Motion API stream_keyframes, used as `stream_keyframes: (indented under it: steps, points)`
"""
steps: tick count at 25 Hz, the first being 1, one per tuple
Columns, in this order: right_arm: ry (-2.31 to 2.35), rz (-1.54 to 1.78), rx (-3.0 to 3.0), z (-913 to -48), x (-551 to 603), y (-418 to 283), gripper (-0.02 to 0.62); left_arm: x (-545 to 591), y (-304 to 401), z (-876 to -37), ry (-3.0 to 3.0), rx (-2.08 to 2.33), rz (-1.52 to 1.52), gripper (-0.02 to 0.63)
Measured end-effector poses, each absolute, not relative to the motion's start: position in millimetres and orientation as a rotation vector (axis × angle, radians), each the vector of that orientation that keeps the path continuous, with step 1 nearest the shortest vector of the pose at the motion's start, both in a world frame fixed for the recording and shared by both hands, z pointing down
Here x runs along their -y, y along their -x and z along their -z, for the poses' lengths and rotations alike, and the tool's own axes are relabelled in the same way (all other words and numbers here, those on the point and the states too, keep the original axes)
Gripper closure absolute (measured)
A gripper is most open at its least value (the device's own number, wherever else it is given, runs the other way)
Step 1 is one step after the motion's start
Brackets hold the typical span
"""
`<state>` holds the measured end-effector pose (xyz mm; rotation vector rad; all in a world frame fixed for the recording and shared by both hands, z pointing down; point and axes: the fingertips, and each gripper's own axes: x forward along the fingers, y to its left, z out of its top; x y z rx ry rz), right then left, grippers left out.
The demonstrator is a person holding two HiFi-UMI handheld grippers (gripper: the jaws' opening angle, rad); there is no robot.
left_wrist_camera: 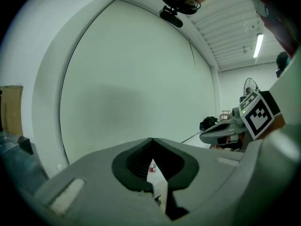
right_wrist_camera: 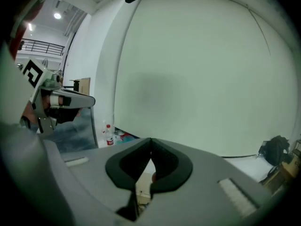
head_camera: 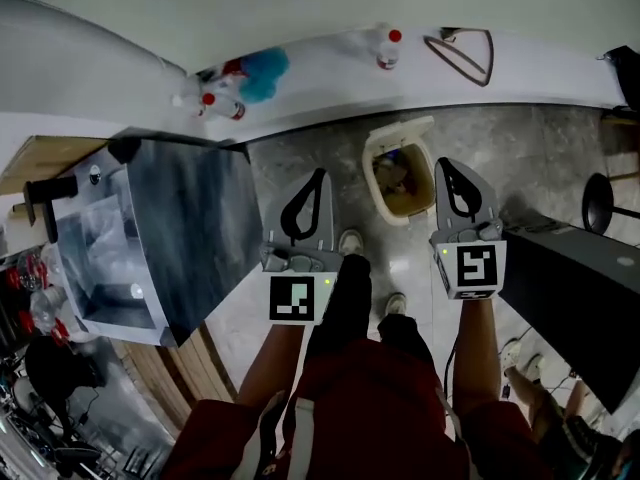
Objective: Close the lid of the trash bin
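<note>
The cream trash bin [head_camera: 398, 200] stands on the floor ahead of my feet, its lid [head_camera: 398, 134] swung up at the far side and rubbish showing inside. My left gripper [head_camera: 320, 174] hangs to the left of the bin, jaws shut and holding nothing. On the bin's right side my right gripper [head_camera: 443, 164] is also shut and holds nothing, its tip over the rim. In the left gripper view the jaws [left_wrist_camera: 151, 140] meet and the right gripper [left_wrist_camera: 226, 131] shows at the right. The right gripper view shows its jaws [right_wrist_camera: 150, 140] meeting, with part of the bin [right_wrist_camera: 141, 190] below.
A grey metal cabinet [head_camera: 185, 230] stands at the left. Red-capped bottles [head_camera: 218, 102] and a blue item [head_camera: 264, 72] lie along the white wall base, with a hanger [head_camera: 466, 54] further right. A black table [head_camera: 580, 293] and stool [head_camera: 598, 203] are at the right. My shoes [head_camera: 351, 241] are near the bin.
</note>
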<state>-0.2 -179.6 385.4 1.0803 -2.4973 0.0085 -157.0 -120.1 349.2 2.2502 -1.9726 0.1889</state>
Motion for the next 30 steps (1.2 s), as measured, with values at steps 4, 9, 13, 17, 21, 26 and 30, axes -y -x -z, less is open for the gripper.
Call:
stream_keyframes:
  steps: [4, 9, 13, 17, 21, 26, 30]
  points:
    - [-1.016, -0.077, 2.451, -434.5, 193.7, 19.6, 0.541, 128.7, 166.3, -383.3, -2.209, 1.915, -0.182, 0.609]
    - [-0.863, -0.093, 2.370, -491.7, 204.0, 44.6, 0.450, 132.8, 170.5, -415.6, -2.196, 1.846, -0.190, 0.609]
    - [-0.779, -0.106, 2.310, -532.8, 211.3, 57.1, 0.414, 134.4, 166.3, -440.4, -2.202, 1.784, -0.207, 0.609]
    - [-0.680, -0.088, 2.243, -567.5, 216.6, 66.1, 0.359, 136.1, 170.3, -458.1, -2.173, 1.765, -0.202, 0.609]
    - [-0.606, -0.084, 2.157, -598.4, 227.6, 62.6, 0.324, 135.7, 174.6, -470.8, -2.163, 1.758, -0.221, 0.609]
    - [-0.560, -0.106, 2.107, -618.6, 232.6, 59.8, 0.291, 126.3, 175.2, -483.3, -2.131, 1.757, -0.217, 0.609]
    - [-0.593, -0.143, 2.112, -617.9, 227.5, 56.4, 0.291, 119.7, 170.2, -486.6, -2.129, 1.741, -0.232, 0.609]
